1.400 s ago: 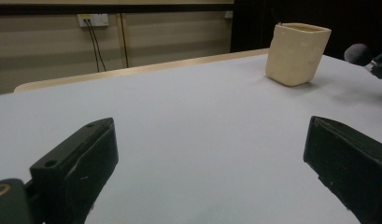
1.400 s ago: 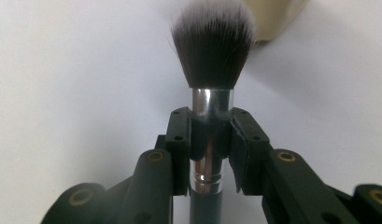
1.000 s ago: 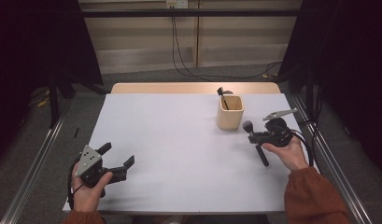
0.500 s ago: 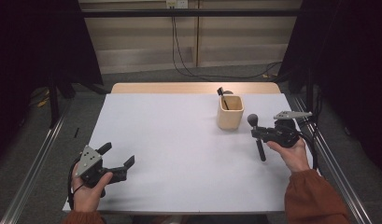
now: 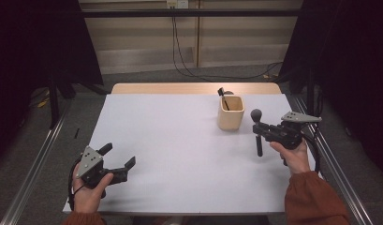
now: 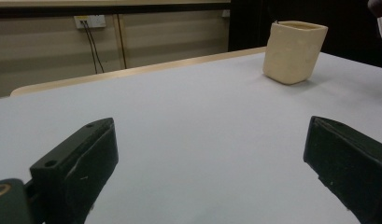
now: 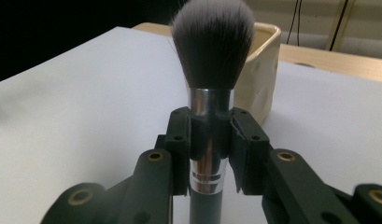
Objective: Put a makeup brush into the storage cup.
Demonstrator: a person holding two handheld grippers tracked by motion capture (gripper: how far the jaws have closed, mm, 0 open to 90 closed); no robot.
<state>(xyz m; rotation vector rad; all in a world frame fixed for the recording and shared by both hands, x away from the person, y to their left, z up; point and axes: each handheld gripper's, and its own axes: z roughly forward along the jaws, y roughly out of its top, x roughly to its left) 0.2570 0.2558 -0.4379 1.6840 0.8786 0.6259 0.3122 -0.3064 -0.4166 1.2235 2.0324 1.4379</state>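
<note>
White table [image 5: 180, 140] (cables [image 5: 180, 42], perhaps, behind)

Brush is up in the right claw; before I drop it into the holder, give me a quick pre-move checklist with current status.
1. Right claw shut firmly on the makeup brush, at the metal ferrule: ok.
2. Brush lifted off the table: ok.
3. Brush over the cream holder: not ok, it is beside it.
4. Room in the holder: cannot tell; one dark tool already stands inside.
5. Left claw open and far from the holder: ok.
</note>
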